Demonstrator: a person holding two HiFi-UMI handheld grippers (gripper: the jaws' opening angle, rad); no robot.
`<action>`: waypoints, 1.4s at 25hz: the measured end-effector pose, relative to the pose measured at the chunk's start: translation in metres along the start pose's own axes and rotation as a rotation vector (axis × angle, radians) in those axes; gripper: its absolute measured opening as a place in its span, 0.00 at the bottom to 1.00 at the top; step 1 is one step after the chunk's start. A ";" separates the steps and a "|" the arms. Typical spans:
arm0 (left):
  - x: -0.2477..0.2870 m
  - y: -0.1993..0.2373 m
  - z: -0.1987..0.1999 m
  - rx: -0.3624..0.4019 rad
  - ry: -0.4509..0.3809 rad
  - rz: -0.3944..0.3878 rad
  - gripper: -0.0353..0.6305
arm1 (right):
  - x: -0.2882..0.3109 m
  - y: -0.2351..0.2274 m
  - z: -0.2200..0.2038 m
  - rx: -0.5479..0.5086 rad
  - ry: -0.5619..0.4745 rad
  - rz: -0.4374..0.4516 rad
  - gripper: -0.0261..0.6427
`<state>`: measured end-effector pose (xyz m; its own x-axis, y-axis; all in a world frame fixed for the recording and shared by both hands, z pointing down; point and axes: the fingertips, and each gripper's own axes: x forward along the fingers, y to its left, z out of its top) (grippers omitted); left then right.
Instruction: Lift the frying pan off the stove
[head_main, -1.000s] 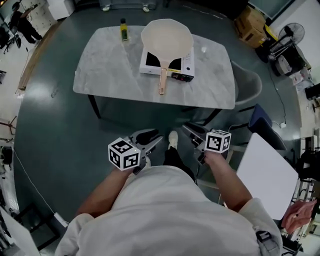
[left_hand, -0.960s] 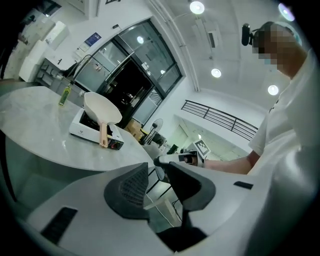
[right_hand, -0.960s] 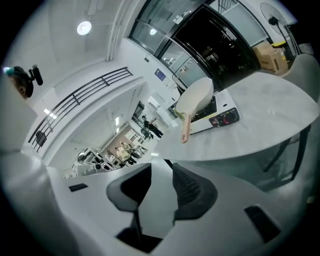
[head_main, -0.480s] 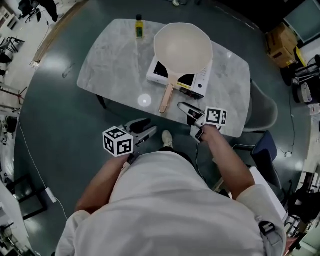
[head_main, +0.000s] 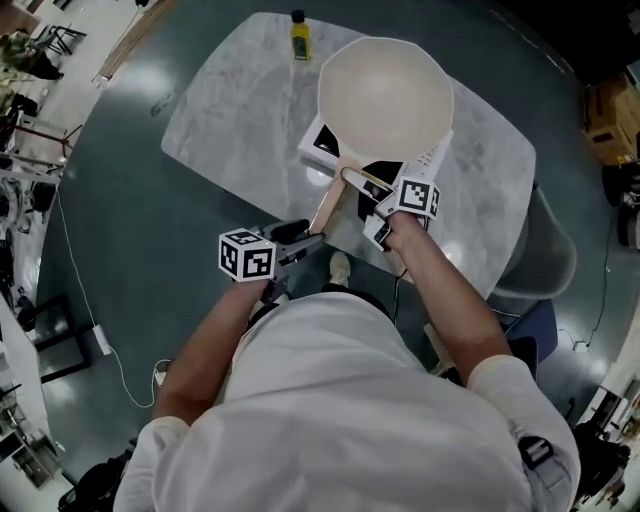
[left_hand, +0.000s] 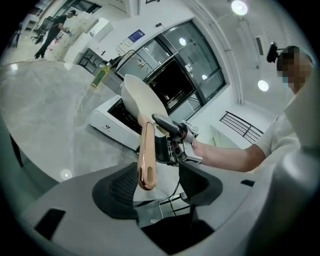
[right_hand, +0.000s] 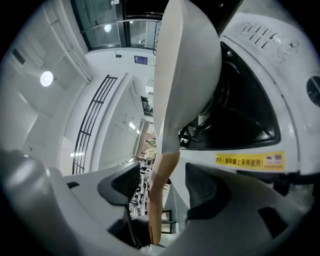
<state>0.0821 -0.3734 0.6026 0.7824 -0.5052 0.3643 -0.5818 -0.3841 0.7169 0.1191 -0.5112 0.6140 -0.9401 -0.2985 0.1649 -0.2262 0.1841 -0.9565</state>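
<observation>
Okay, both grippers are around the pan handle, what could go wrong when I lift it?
Both grippers' jaws have just been opening, with the handle between each pair, ungripped. One: the left gripper spans only the handle's tip, so it may slip off on closing. Two: the frying pan is wide and its handle smooth, so it could roll in the right gripper. Three: dragging instead of lifting might shift the stove.

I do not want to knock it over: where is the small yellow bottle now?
In the head view the bottle stands at the far edge of the table, left of the frying pan and apart from the stove.
</observation>
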 end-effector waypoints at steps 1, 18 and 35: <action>0.009 0.004 0.002 -0.017 0.000 0.003 0.43 | 0.004 -0.003 0.008 0.007 0.003 0.009 0.47; 0.074 0.021 0.017 -0.106 0.074 -0.061 0.23 | 0.035 -0.010 0.063 0.090 -0.010 0.056 0.30; 0.051 -0.013 0.046 -0.048 0.038 -0.188 0.21 | 0.024 0.030 0.071 0.020 -0.063 0.080 0.30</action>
<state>0.1194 -0.4300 0.5847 0.8846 -0.3983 0.2427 -0.4142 -0.4315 0.8014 0.1079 -0.5799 0.5725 -0.9370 -0.3415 0.0729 -0.1453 0.1915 -0.9707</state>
